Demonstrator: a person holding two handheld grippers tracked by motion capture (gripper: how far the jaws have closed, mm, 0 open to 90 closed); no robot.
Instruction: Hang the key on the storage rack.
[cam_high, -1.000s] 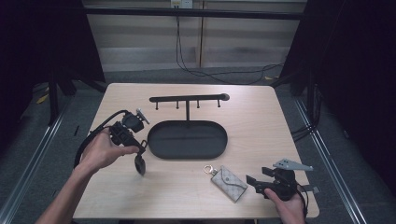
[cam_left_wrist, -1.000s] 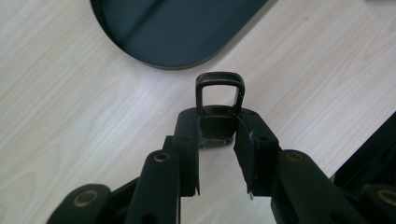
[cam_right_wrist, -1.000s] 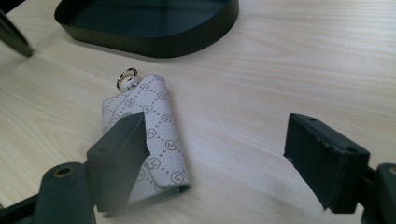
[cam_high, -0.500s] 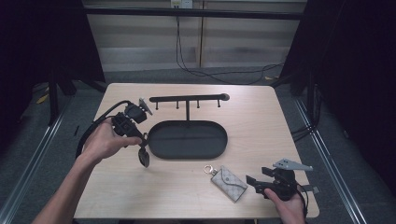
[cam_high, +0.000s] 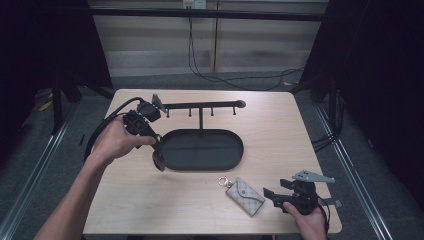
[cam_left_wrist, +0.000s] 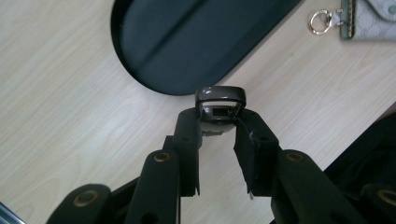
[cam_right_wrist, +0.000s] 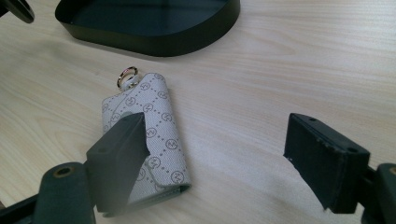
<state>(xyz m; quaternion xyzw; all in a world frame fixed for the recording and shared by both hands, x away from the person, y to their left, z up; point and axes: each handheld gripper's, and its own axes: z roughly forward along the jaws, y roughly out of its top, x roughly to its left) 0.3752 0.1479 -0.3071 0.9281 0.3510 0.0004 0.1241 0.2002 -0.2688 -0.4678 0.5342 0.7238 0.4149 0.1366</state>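
Key fob (cam_left_wrist: 220, 103), clamped between left tongs (cam_left_wrist: 218, 122) tips

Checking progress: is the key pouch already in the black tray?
No, the key pouch lies on the table, outside the black tray.

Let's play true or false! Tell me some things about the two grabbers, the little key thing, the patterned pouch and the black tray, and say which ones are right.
1. The left gripper is pinching a small dark key fob. True.
2. The patterned pouch lies inside the black tray. False: it lies on the table, in front of the tray.
3. The right gripper has its jaws open. True: nothing is between them, and the pouch lies beside one jaw.
4. The pouch has a metal ring at one end. True.
5. The key fob hangs on the hook rail. False: it is held in the left gripper, near the tray's left end.
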